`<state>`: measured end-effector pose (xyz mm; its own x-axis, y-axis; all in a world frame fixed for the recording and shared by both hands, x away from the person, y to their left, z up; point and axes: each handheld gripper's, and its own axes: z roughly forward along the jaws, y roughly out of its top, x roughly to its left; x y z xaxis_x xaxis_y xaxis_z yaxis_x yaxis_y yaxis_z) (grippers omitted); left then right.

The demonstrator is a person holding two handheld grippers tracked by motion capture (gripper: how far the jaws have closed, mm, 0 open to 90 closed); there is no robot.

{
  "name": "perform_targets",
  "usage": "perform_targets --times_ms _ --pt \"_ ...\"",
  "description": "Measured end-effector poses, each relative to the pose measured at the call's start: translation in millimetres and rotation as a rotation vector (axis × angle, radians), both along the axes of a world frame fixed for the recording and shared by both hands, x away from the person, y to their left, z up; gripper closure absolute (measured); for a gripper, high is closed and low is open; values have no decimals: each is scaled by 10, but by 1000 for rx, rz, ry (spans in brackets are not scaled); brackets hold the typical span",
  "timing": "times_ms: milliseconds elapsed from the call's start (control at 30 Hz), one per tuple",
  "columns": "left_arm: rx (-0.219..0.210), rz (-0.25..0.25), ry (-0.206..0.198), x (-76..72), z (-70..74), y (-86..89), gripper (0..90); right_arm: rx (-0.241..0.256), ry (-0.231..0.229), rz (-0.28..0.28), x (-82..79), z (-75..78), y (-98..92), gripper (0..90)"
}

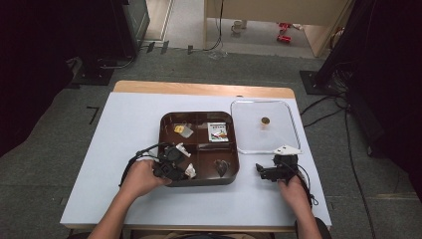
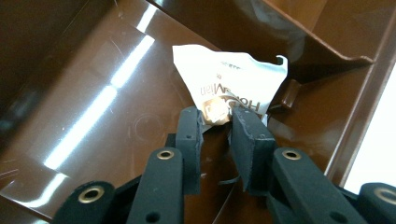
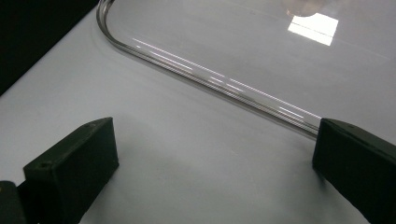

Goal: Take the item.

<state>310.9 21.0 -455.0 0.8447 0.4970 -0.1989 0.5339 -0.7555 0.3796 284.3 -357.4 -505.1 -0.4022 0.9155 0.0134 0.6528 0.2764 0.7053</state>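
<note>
A white-topped table (image 1: 124, 149) carries a brown compartment tray (image 1: 199, 182) and, just beside it (right), a clear lid (image 1: 293, 130).

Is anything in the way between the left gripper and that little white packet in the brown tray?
No. The left gripper already has its jaws closed on the white packet inside the brown tray, in its front-left compartment. Nothing sits between them.

1. We see a white crumpled sachet (image 2: 233, 86) with brown print, pinched at its lower edge by the left gripper (image 2: 215, 122).
2. It stands upright in the brown tray (image 1: 199, 182), front-left compartment, at 7 o'clock from the tray's centre.
</note>
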Motion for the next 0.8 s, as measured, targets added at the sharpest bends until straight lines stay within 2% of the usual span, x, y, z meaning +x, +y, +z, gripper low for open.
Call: perform_targets --times_ms 600,800 --pt "-12 33 -6 20 31 38 830 1 0 -2 1 0 0 0" --pt "-15 41 -21 27 57 59 836 0 0 -1 1 0 1 0"
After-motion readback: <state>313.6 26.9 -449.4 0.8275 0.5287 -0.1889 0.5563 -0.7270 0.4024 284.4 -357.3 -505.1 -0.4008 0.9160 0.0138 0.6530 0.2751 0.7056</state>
